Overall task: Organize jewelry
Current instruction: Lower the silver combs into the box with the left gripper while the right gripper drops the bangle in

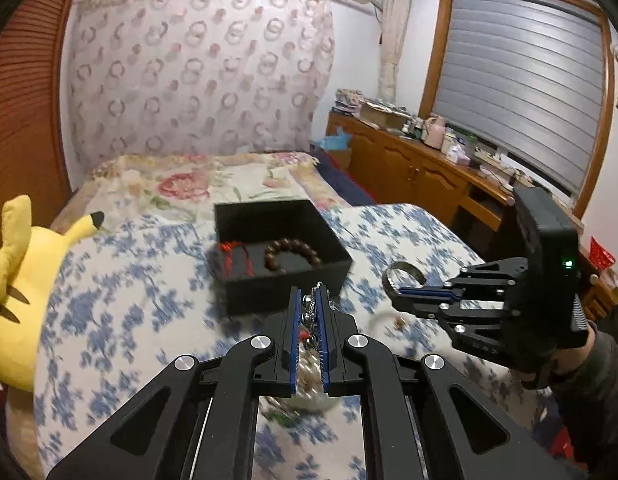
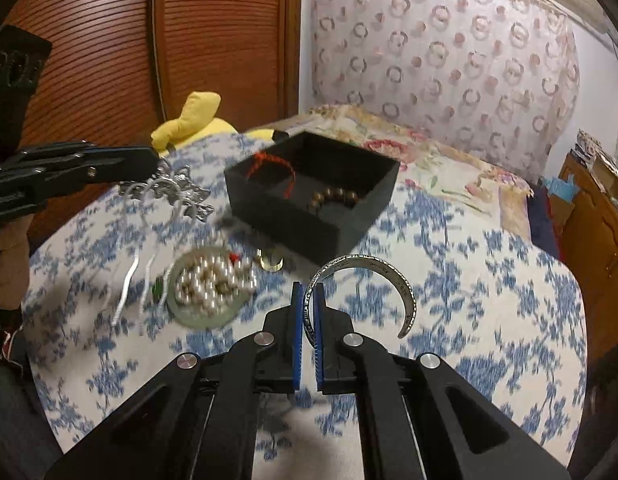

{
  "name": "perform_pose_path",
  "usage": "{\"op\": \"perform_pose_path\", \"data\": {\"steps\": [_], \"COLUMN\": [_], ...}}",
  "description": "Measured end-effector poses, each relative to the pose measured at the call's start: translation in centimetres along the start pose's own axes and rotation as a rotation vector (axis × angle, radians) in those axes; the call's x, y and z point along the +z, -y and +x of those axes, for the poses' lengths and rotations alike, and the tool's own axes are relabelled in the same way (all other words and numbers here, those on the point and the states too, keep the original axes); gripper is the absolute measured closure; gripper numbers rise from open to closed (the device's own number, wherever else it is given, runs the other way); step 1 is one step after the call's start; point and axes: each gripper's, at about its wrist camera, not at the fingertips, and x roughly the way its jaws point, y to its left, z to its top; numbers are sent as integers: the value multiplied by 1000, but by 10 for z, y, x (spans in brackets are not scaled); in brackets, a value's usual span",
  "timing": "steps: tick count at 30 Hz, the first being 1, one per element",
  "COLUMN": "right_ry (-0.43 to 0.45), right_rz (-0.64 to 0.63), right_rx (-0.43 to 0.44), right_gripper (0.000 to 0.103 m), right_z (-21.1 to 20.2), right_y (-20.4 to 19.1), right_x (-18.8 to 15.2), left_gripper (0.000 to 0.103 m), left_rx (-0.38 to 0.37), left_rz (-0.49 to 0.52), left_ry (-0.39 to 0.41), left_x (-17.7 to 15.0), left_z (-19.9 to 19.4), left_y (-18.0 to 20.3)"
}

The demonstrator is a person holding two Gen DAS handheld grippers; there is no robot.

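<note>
grippers: 2, both closed on jewelry
left gripper (image 1: 307,300): clamped on silver ornate hairpiece (image 2: 177,194), held above the quilt
right gripper (image 2: 307,300): pinching one end of silver cuff bangle (image 2: 373,280), lifted off the quilt
box (image 2: 309,216): 1, black, open top, on blue floral quilt (image 2: 469,300)
box contents: 1 red cord bracelet (image 2: 269,164), 1 brown bead bracelet (image 2: 337,198)
loose on quilt: 1 pearl cluster (image 2: 211,284) on pale green disc, 1 gold ring (image 2: 271,262) just beside box
plush: 1, yellow (image 1: 25,280), far edge of the quilt beyond the box
</note>
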Motion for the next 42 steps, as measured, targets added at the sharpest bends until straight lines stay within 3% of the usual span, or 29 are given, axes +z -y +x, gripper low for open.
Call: {"op": "perform_pose_path", "data": {"steps": [20,30,33,42], "right_ry": [76,43,39,61], "right_rz": [-12,21,25,50], "right_rx": [131,210,200,170], "right_gripper": [97,97,92,92], "right_z": [39,67,71,62], "right_y": [13,15,16,28], "right_x": [75,71,71,68], "left_gripper": [96,96,96,96], "left_rx": [74,100,100,96], "left_rz": [-44,-49,-49,-37], "left_ry": [9,-12,-21,-39], "left_x": [56,69,72,83], "left_z": [43,68,77,101], "left_y": [-50,-62,-64,-61]}}
